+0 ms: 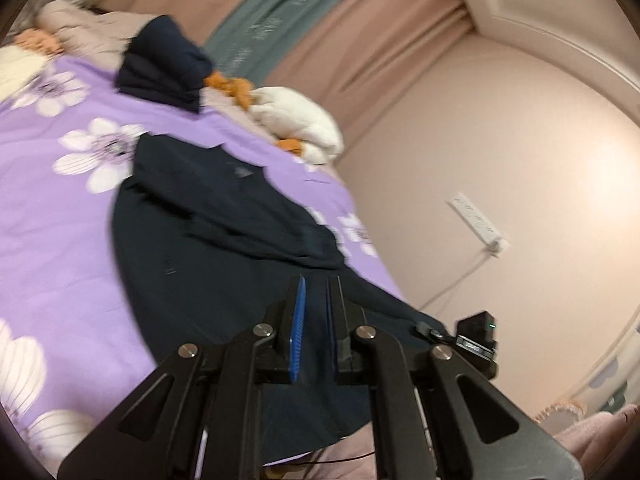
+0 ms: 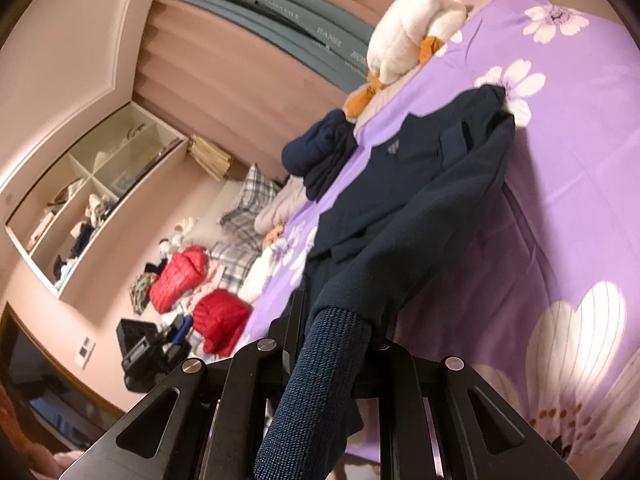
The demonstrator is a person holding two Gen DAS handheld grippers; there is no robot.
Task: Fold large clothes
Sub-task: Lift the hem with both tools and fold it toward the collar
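A large dark navy sweatshirt [image 1: 208, 232] lies spread on the purple flowered bedspread [image 1: 52, 208]. My left gripper [image 1: 316, 284] has its blue-padded fingers nearly closed on the sweatshirt's hem near the bed's right edge. In the right wrist view the same sweatshirt [image 2: 404, 184] stretches away from me. My right gripper [image 2: 340, 312] is shut on a sleeve, whose ribbed cuff [image 2: 316, 384] hangs over the fingers and hides them. The sleeve is lifted off the bed.
A folded navy garment [image 1: 164, 68] sits at the head of the bed, also in the right wrist view [image 2: 320, 152]. A white and orange plush duck [image 1: 296, 120] lies beside it. Red jackets [image 2: 180, 276], a shelf and a wall socket strip [image 1: 476, 220] surround the bed.
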